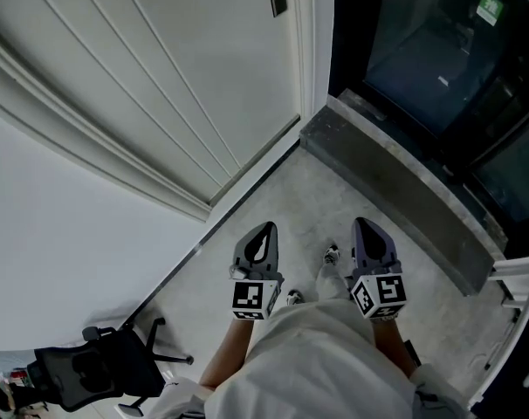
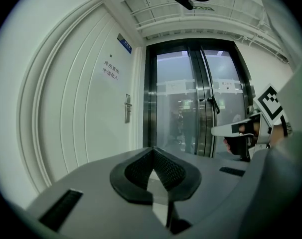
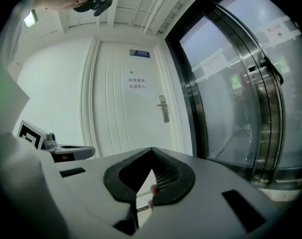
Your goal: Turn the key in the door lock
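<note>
Facing the silver lock plate [image 3: 163, 108] on a white door [image 3: 118, 123], left gripper [image 2: 152, 149] and right gripper [image 3: 151, 150] closed

A: Item 1, door lock [image 3: 163, 108]?
B: A narrow upright metal plate with a short lever at its top, set on the white door [image 3: 122, 114] close to its right-hand edge.

Looking along the left gripper [image 2: 152, 153], with jaws resting together at the tips and nothing between. Facing the white door [image 2: 86, 113], with lock plate [image 2: 127, 108] sitting near the door's right edge and blue plaque [image 2: 124, 43] above. Showing glass doors [image 2: 191, 98] right of the door, right gripper [image 2: 228, 131] hanging further right.
</note>
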The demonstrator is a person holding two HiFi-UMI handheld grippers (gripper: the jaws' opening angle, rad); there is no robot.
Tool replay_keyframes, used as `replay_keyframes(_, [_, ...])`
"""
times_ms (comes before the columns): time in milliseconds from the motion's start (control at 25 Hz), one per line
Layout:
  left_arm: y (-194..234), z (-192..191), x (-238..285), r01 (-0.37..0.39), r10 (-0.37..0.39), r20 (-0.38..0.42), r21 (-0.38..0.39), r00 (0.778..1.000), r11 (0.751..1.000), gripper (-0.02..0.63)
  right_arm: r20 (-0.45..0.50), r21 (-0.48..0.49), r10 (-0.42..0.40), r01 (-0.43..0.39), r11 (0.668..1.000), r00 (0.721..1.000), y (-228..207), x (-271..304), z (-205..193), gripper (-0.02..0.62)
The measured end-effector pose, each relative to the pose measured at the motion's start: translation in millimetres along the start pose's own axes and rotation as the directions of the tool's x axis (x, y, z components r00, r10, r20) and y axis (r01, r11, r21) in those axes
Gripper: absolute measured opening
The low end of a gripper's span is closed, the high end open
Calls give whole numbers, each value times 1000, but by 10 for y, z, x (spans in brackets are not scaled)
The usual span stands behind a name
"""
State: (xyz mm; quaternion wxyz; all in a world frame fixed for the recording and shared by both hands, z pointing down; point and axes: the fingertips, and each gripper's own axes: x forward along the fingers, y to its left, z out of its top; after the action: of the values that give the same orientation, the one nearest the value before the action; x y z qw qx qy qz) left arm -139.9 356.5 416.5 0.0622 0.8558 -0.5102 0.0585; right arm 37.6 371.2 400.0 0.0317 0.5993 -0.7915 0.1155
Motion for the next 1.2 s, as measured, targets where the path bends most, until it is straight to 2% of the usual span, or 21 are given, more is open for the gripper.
replay_keyframes(160, [85, 152, 424, -26, 26, 15, 18, 1000, 1000, 6, -4, -14, 21, -21, 1000, 1000, -273, 375, 123, 2])
replay_keyframes(480, [245, 316, 1109, -126, 125, 6, 26, 992, 992, 6, -16, -15, 79, -80, 997, 997, -827, 997, 346, 2])
replay_keyframes(800, [55, 343, 1761, -171, 171, 4, 12, 985, 985, 6, -32, -60, 140, -142, 988, 990, -1377, 1400, 446, 2])
replay_keyframes(960, [-14, 335, 1945, -171, 171, -11, 6, 985, 985, 6, -36, -89, 159, -161, 983, 987, -1495, 1600, 506, 2])
replay_keyframes(1200, [151, 384, 2090, -210, 210, 1, -13, 978, 978, 6, -68, -78, 180, -185, 980, 981, -1482, 1881, 506, 2])
